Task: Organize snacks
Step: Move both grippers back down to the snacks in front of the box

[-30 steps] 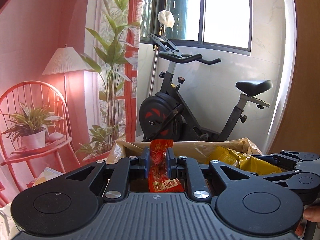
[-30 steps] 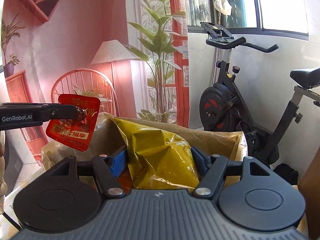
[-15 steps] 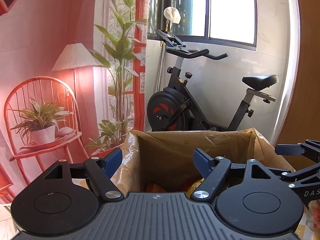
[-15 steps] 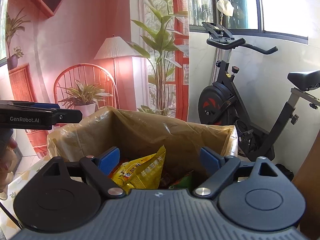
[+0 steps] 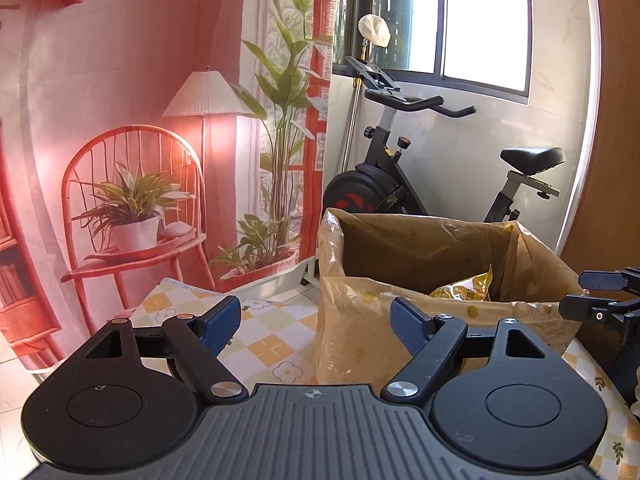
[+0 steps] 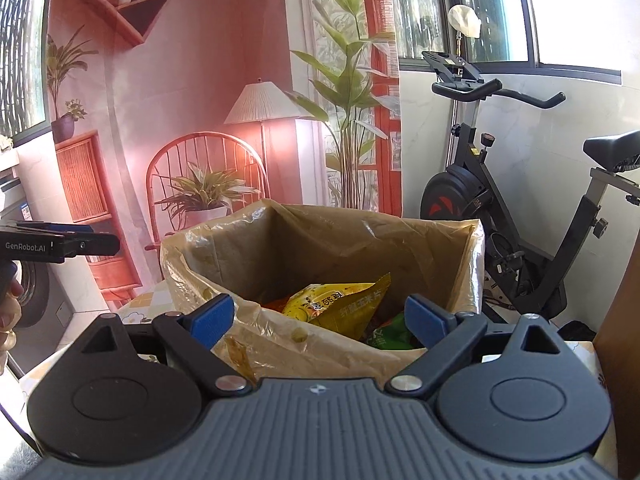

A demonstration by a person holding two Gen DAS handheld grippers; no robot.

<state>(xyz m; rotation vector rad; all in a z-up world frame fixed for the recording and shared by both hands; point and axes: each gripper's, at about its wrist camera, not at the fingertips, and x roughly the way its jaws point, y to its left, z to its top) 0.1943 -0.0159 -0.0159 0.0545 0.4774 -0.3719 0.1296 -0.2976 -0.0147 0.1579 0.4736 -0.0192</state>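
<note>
A cardboard box point(image 6: 320, 220) lined with a clear plastic bag stands on the table. Inside it lie a yellow snack packet point(image 6: 340, 304) and a green packet point(image 6: 390, 334). My right gripper point(image 6: 320, 320) sits just in front of the box's near rim, its jaws opening with nothing gripped. My left gripper point(image 5: 314, 322) is at the box's point(image 5: 400, 280) left front corner, its jaws also opening and empty. The left wrist view shows the yellow packet point(image 5: 464, 290) in the box and the right gripper point(image 5: 600, 292) at the right edge. The left gripper point(image 6: 60, 244) shows at the far left of the right wrist view.
The table wears a checked floral cloth point(image 5: 264, 344). An exercise bike point(image 6: 500, 200) stands behind the box by the window. A printed backdrop point(image 5: 140, 160) of a chair, plants and a lamp hangs at the left. A wooden panel point(image 5: 616, 160) rises at the right. A hand point(image 6: 8, 312) holds the left gripper.
The left gripper let go of a red packet and the right let go of the yellow packet; both packets dropped into the box. Both grippers opened and drew back, the left shifting leftward.
</note>
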